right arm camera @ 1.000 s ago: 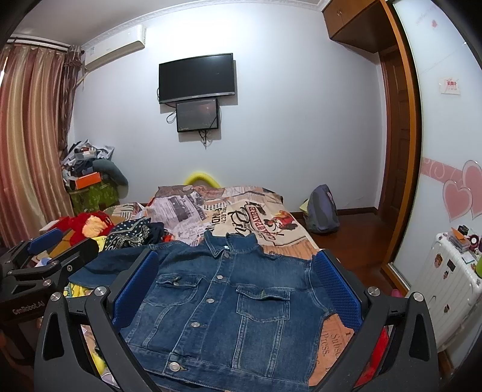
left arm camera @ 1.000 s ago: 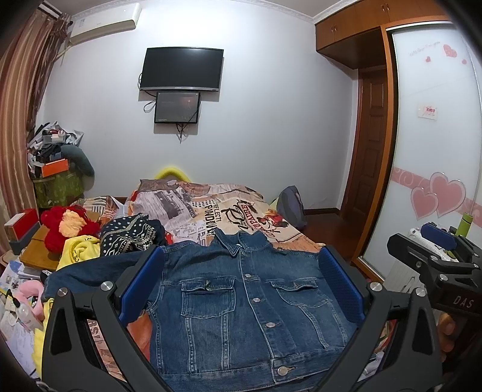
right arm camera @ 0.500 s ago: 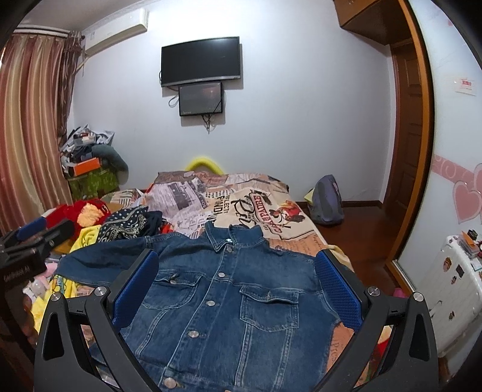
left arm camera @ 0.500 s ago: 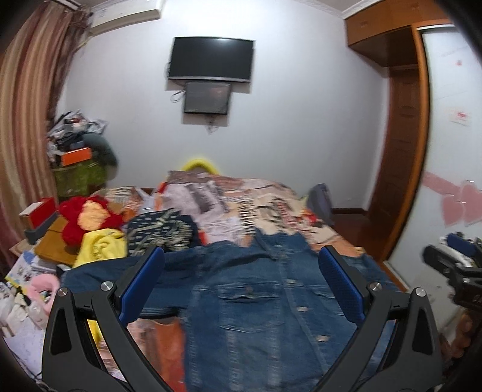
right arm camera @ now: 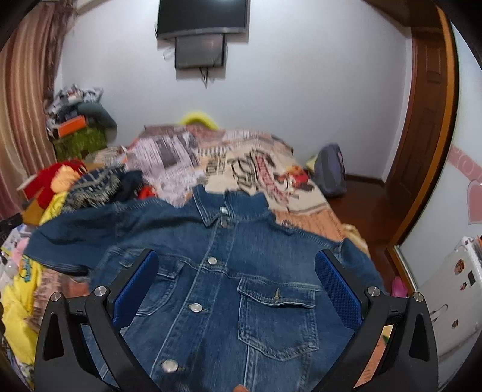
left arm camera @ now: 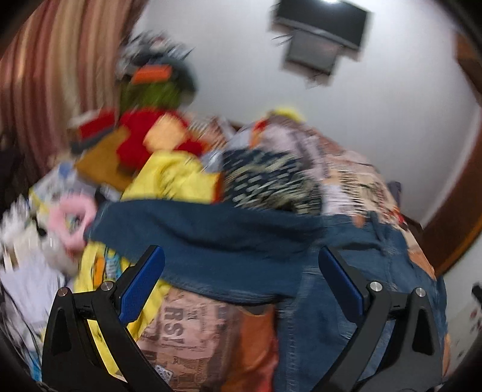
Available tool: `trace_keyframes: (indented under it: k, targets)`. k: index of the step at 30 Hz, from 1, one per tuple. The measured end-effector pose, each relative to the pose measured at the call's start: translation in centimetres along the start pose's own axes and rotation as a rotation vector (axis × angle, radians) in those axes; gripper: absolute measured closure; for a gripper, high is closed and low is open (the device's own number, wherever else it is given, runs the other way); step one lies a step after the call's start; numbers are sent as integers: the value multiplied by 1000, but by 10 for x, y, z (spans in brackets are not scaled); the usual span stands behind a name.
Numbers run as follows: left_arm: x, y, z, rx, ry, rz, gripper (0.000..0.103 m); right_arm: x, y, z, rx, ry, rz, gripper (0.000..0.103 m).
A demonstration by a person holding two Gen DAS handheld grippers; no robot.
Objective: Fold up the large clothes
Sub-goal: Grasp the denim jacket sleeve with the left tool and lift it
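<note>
The right gripper [right arm camera: 236, 286] is hanging wide apart over the chest of the denim jacket [right arm camera: 217, 271], gripping nothing. The left gripper [left arm camera: 241, 277] is likewise spread wide and empty above the jacket's left sleeve [left arm camera: 195, 232]. The jacket is lying face up, buttoned, on the near end of the bed [right arm camera: 241, 162], with a pile of clothes [left arm camera: 180, 178] lying farther left.

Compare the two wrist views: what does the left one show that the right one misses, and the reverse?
Left wrist only: a pink ring-shaped item beside the sleeve's cuff, though the view is blurred. Right wrist only: the denim jacket front with collar, buttons and chest pocket, a backpack on the floor, and a white suitcase. Both: the jacket's spread sleeve, the printed bedspread, the wall TV, open empty jaws.
</note>
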State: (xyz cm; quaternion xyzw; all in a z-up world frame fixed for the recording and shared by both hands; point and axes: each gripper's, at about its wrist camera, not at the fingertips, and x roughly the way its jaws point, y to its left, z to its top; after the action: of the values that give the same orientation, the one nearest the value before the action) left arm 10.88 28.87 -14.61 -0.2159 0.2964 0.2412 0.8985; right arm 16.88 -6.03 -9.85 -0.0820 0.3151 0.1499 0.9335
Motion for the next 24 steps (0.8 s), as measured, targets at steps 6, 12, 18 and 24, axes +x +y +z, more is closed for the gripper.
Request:
trace_keyframes:
  k: [6, 12, 18, 24]
  targets:
    - [59, 91, -5, -272, 148, 12, 1, 48, -1, 1, 11, 129, 30, 0]
    - [88, 153, -16, -459, 215, -24, 11, 80, 2, 4, 58, 218, 75, 0]
    - [117, 192, -22, -611, 254, -115, 25, 97, 9, 3, 78, 266, 86, 0]
    - [132, 200, -4, -576, 198, -62, 33, 103, 16, 4, 44, 279, 70, 0]
